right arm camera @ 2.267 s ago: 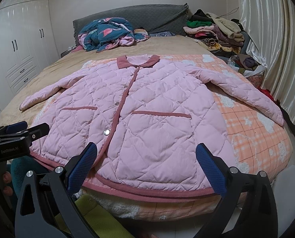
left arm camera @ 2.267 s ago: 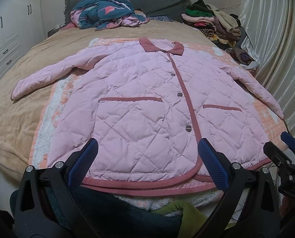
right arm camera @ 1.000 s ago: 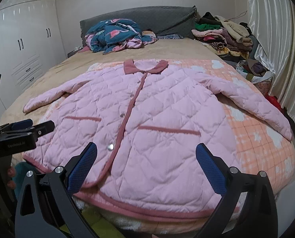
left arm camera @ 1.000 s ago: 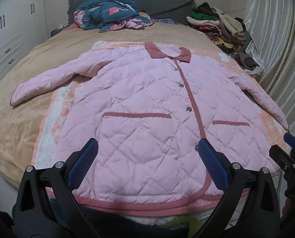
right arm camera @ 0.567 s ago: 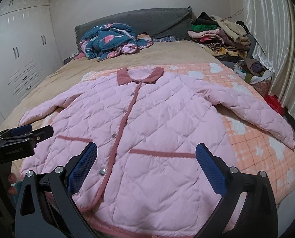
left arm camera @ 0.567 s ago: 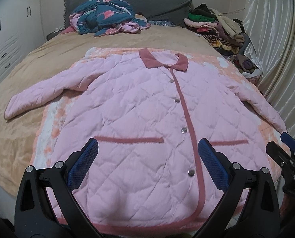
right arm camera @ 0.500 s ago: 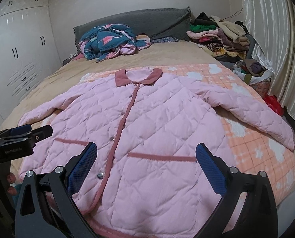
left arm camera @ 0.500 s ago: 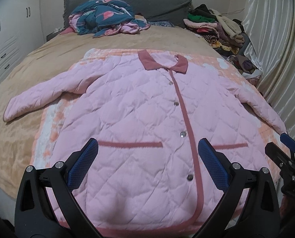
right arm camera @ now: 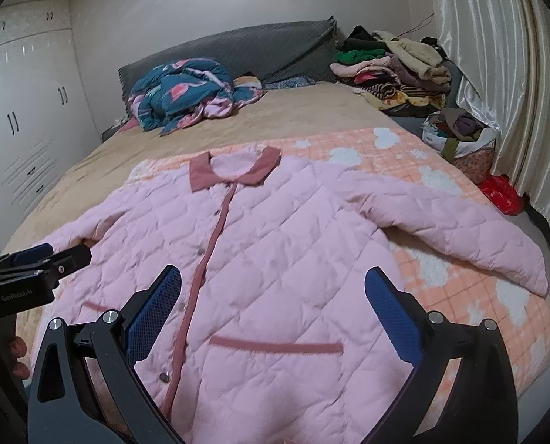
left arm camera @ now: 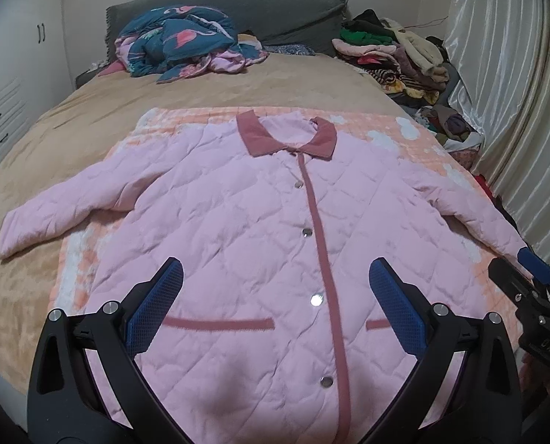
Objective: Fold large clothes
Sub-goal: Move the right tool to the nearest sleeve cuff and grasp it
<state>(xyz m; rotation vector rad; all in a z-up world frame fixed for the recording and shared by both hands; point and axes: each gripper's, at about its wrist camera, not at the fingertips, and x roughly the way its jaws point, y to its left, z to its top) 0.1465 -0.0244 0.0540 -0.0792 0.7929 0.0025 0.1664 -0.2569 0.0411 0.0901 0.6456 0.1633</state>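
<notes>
Pink quilted jacket [left arm camera: 245,229] lying flat, front up and buttoned, across the centre of the frame on an orange checked blanket [right arm camera: 459,281] spread over the bed [left arm camera: 71,137]; both sleeves extend sideways. Left gripper [left arm camera: 275,303], at lower centre of the left view, fingers spread wide above the jacket's lower front, holding nothing. Right gripper [right arm camera: 273,307], likewise spread and empty, over the pocket [right arm camera: 275,347]. A clothes pile [right arm camera: 393,70] sits at upper right.
</notes>
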